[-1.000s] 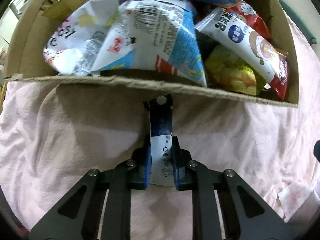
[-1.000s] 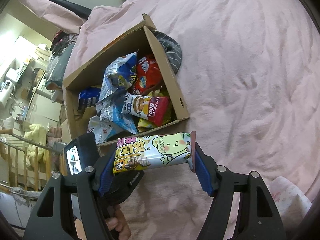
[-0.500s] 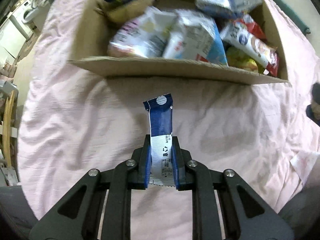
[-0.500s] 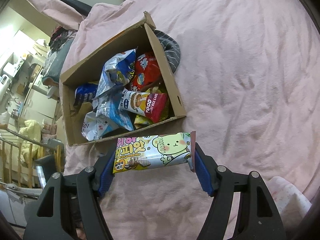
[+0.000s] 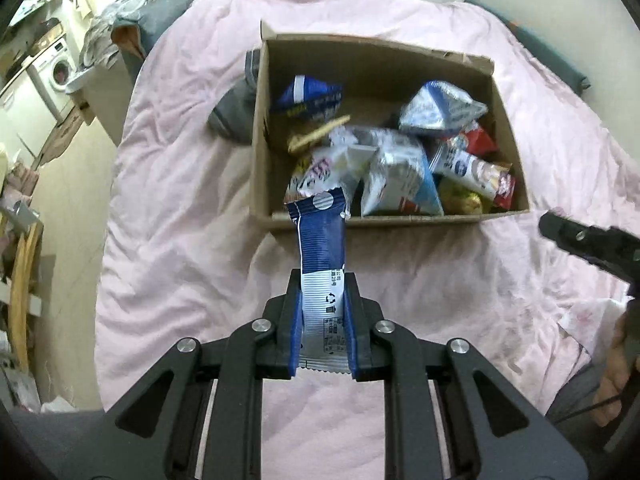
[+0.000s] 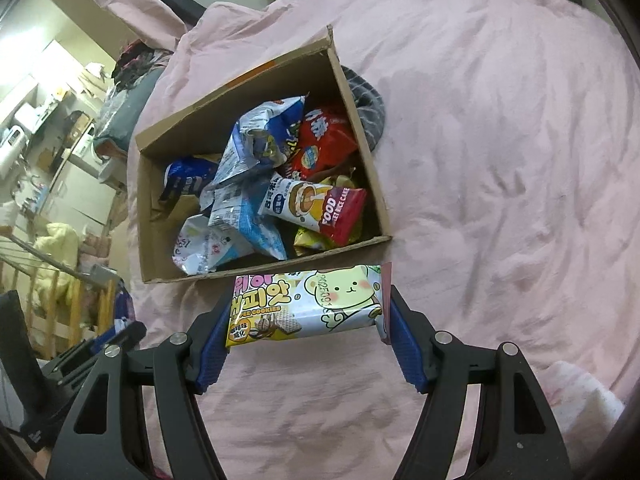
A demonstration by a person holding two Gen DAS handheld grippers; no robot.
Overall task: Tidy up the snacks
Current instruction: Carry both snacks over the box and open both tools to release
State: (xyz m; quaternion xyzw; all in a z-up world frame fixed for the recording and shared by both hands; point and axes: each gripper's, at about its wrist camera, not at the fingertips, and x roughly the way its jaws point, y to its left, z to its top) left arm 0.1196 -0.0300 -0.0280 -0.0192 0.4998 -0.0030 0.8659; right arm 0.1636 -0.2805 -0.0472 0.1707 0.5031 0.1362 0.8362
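1. Since one second ago the left gripper (image 5: 322, 320) has risen and drawn back from the cardboard box (image 5: 404, 220), so the whole box is now seen from above.
2. The left gripper is closed tight on a blue snack stick (image 5: 322, 248), which stands upright between its pads, in front of the near wall of the box.
3. The box lies on a pink blanket (image 6: 500, 160) and is full of snack bags (image 6: 256, 184).
4. The right gripper (image 6: 308, 344) has hardly moved; its jaws stand wide and clamp a cookie packet (image 6: 308, 304) crosswise, just before the box.
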